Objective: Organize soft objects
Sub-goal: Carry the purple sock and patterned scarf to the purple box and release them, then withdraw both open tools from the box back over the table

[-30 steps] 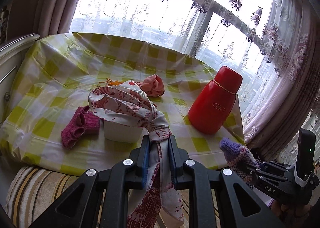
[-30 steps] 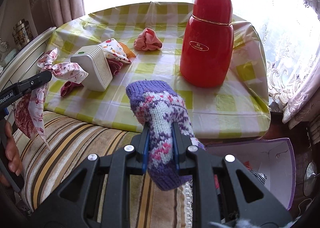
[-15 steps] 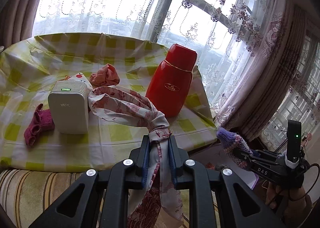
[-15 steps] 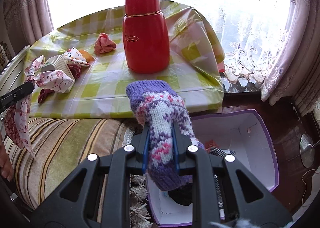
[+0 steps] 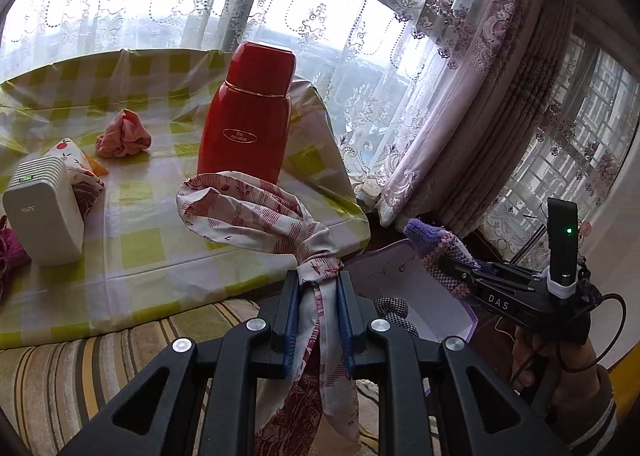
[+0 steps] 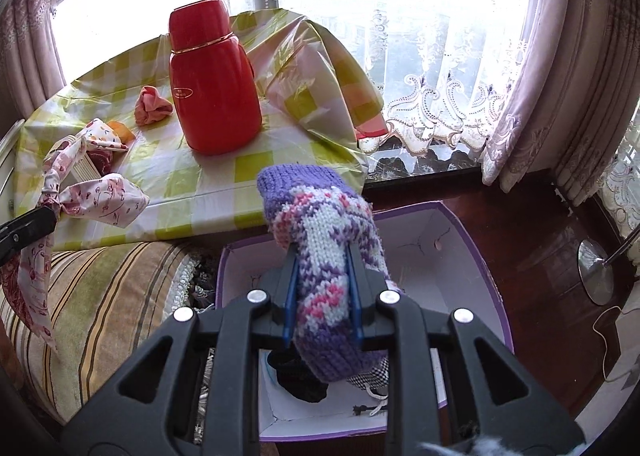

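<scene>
Scarf (image 5: 256,212), white w/ red print, is pinched at its knot by the left gripper (image 5: 318,308); jaws are closed tight on it. One end loops up in front of the red thermos (image 5: 248,124), the other end hangs down below the fingers. In the right view the scarf (image 6: 100,200) hangs over the striped sofa cushion (image 6: 100,296), near the table edge.

Right gripper (image 6: 322,296) is clamped on a knit sock (image 6: 324,224), purple w/ pink & white pattern. Sock sticks up past the fingers and is held above the purple box (image 6: 472,244) on the floor. Box is open, white inside, w/ a dark cloth (image 6: 296,376) & a checked cloth (image 6: 374,374) at the near end.

Table has a yellow & white check tablecloth (image 5: 132,248). On it: the thermos standing up, a pink cloth ball (image 5: 124,134) left of the thermos, a white gadget marked VAPE (image 5: 42,212) w/ a small fruit-print cloth (image 5: 74,160) touching its back. A dark pink knit thing (image 5: 10,256) lies at the far left edge, partly cut off.
</scene>
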Motion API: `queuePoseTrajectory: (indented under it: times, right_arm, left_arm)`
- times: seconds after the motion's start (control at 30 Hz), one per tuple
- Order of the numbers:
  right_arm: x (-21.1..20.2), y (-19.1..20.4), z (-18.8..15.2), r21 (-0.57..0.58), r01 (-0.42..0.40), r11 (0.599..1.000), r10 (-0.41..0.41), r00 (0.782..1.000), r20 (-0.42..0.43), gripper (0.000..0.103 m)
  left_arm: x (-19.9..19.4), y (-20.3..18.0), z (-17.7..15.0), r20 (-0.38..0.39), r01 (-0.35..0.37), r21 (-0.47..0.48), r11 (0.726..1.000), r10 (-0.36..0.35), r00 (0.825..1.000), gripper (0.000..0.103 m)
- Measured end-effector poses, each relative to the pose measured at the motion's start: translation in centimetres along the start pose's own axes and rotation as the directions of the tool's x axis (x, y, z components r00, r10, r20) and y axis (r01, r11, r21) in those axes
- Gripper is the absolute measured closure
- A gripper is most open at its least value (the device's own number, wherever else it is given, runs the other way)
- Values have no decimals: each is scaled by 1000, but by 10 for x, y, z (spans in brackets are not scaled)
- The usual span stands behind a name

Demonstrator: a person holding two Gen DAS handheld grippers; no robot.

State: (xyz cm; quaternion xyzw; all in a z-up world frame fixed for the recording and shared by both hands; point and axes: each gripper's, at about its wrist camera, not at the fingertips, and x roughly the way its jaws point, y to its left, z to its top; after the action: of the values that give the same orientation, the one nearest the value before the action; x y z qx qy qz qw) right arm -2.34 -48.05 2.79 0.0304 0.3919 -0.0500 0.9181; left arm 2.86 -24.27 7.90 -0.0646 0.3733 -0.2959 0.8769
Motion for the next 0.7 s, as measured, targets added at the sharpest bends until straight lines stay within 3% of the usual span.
queuePoseTrajectory:
  times: [0.23, 0.3, 0.37, 0.47, 0.5, 0.57, 0.63, 0.7]
  right_arm:
    - [-4, -24, 1, 38, 42, 998, -42, 999, 10, 68]
    - [-7, -28, 1, 43, 59, 997, -60, 998, 22, 49]
    - [-12, -29, 2, 39, 69, 997, -70, 997, 41, 39]
    - [-16, -29, 5, 29, 77, 997, -78, 996, 52, 33]
    - [-16, -28, 5, 24, 79, 997, -80, 995, 52, 30]
    - [-18, -26, 6, 10, 88, 996, -89, 994, 62, 26]
    - [-20, -22, 7, -4, 112, 994, -111, 991, 74, 21]
    - [-21, -18, 9, -19, 143, 990, -141, 986, 85, 16]
  left_arm:
    - [21, -27, 2, -53, 69, 37, 997, -67, 996, 84]
    - [26, -34, 2, -65, 92, 44, 995, -89, 994, 84]
    - [30, -42, 3, -73, 115, 58, 992, -111, 991, 84]
    - [38, -50, 4, -102, 169, 67, 983, -162, 982, 81]
    - [42, -53, 4, -119, 188, 68, 980, -179, 977, 78]
    - [46, -57, 2, -137, 194, 71, 978, -183, 974, 55]
    - [45, -58, 1, -130, 189, 75, 979, -178, 975, 39]
    - [44, -56, 1, -125, 180, 79, 980, -170, 978, 37]
